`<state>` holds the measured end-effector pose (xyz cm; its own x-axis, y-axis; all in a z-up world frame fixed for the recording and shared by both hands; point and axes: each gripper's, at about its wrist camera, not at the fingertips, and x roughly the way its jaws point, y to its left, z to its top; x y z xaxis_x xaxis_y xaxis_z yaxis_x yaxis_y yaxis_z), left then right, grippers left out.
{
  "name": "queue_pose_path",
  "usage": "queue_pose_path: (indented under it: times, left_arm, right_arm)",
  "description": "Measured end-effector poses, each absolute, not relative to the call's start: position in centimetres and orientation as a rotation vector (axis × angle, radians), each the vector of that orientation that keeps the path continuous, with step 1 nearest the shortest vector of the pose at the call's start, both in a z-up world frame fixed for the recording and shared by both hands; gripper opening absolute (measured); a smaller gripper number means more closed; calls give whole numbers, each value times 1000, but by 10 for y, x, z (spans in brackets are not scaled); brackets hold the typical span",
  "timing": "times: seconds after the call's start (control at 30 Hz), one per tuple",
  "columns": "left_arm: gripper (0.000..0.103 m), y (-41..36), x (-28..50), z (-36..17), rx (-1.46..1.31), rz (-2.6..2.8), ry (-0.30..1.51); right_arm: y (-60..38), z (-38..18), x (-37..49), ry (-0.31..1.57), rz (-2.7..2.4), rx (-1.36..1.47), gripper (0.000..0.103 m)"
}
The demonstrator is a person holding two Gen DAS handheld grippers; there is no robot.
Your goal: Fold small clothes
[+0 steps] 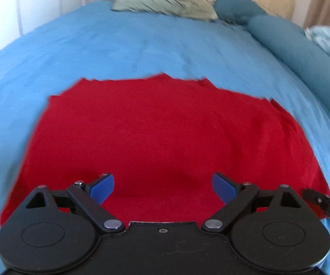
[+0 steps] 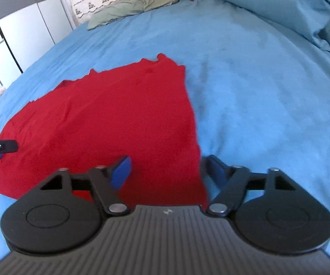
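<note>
Red garment (image 1: 155,133) lies flat on bed (image 1: 96,45), ready for folding. Left tool (image 1: 163,186) released over its near edge; right tool (image 2: 165,171) released, straddling its right edge.

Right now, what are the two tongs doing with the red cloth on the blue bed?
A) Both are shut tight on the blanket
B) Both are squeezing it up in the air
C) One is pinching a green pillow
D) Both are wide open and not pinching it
D: the left tongs and right tongs both stand wide open above the red cloth, which lies spread on the blue bed.
</note>
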<state>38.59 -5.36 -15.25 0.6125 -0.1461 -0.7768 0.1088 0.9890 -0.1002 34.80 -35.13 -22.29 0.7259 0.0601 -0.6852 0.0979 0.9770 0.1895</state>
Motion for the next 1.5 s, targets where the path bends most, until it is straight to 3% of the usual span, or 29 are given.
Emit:
queue_pose_path:
  times: [0.17, 0.33, 0.43, 0.57, 0.67, 0.87, 1.03, 1.2, 1.27, 1.33, 1.37, 1.43, 1.5]
  left_arm:
    - [94, -75, 398, -167, 31, -149, 944]
    - [99, -81, 408, -178, 89, -136, 984]
    - [103, -83, 412, -182, 116, -123, 1006]
    - [102, -79, 414, -177, 83, -138, 1010]
    - [93, -61, 405, -161, 46, -200, 962]
    - [93, 24, 380, -125, 33, -160, 876]
    - [93, 95, 350, -127, 29, -117, 873]
    - [93, 132, 327, -153, -9, -102, 922]
    - [93, 139, 321, -160, -35, -110, 934]
    - [93, 140, 313, -163, -44, -120, 924]
    - [93, 139, 311, -163, -43, -126, 916]
    - [93, 136, 313, -159, -48, -139, 904]
    - [93, 133, 308, -153, -55, -158, 884]
  right_arm:
    - [-351, -227, 352, 753, -21, 241, 72]
    - [-352, -225, 352, 757, -11, 283, 39]
    - [-353, -221, 356, 773, -24, 334, 27]
    - [-363, -199, 362, 774, -48, 525, 24]
    - [-349, -158, 371, 695, 14, 587, 23]
    - [-220, -93, 405, 646, 304, 457, 22]
    - [-90, -136, 425, 794, 506, 287, 22]
    - [-38, -200, 436, 919, 491, 230, 22]
    - [-39, -200, 434, 899, 495, 233, 24]
    - [-38, -193, 430, 880, 516, 210, 36]
    - [-38, -191, 429, 873, 530, 204, 43]
    - [-44, -176, 425, 816, 543, 209, 76]
    - [-55, -153, 416, 745, 553, 213, 85]
